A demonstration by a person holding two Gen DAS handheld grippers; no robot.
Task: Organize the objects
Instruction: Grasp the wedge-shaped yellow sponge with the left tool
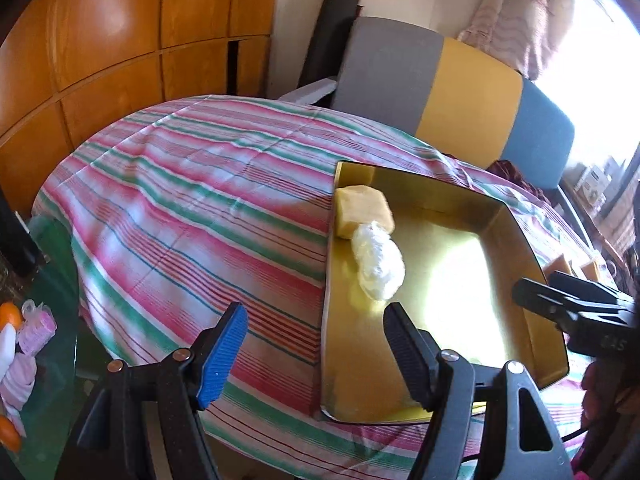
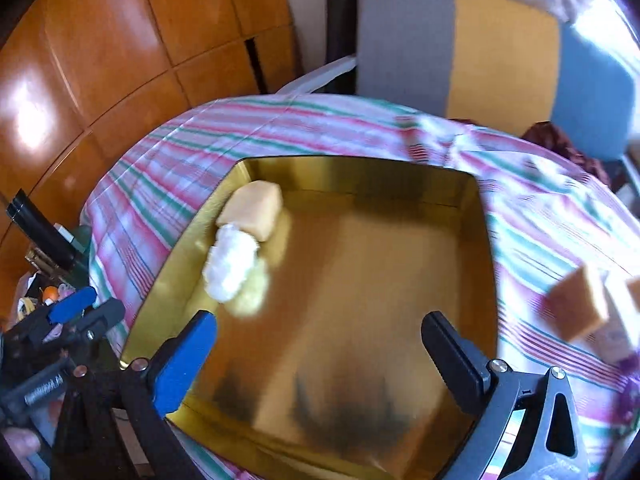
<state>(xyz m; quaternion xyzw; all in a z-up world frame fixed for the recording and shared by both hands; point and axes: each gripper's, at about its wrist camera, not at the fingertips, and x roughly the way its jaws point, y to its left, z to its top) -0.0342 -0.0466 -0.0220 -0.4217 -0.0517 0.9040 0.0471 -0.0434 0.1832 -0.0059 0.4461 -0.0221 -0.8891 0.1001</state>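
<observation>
Gold tray [image 2: 472,240] on the striped table [image 1: 180,208] holds a sponge [image 2: 254,210] and a plastic wad [image 2: 232,268] at ten o'clock. Both tongs, left [image 1: 316,348] and right [image 2: 320,348], gape, holding nothing. More sponges [image 2: 580,304] at three o'clock could get knocked off the edge by a hasty reach.

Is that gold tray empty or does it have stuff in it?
Not empty: the gold tray holds a yellow block and a white plastic-wrapped bundle by one wall; the rest is bare.
</observation>
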